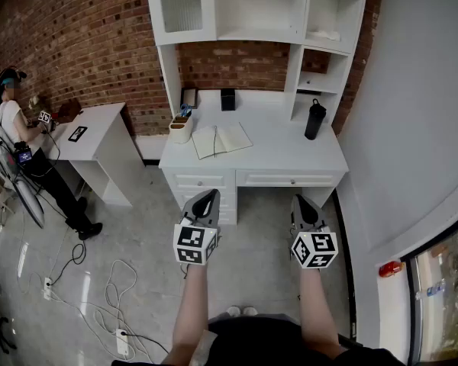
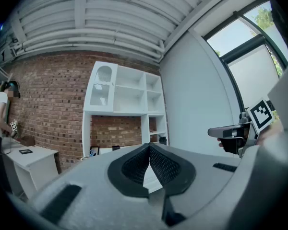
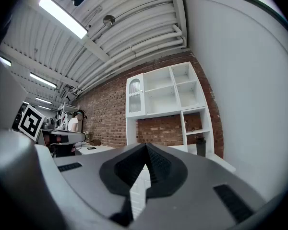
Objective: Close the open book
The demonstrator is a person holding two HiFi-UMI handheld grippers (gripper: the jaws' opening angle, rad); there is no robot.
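Left tool (image 1: 211,195) and right tool (image 1: 301,202) are pressed together, empty. Well ahead of them the book (image 1: 221,139) lies open on the counter (image 1: 290,157); best step closer, then fold one half over.

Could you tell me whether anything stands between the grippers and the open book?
Nothing visible does. The open book lies on the desk; the pen cup stands left of it, the black bottle right. The left gripper and right gripper hang short of the desk.

Head view: high, steeply down, desk (image 1: 290,139) distant. Both gripper views: level, facing same desk, shelf unit (image 2: 125,95).
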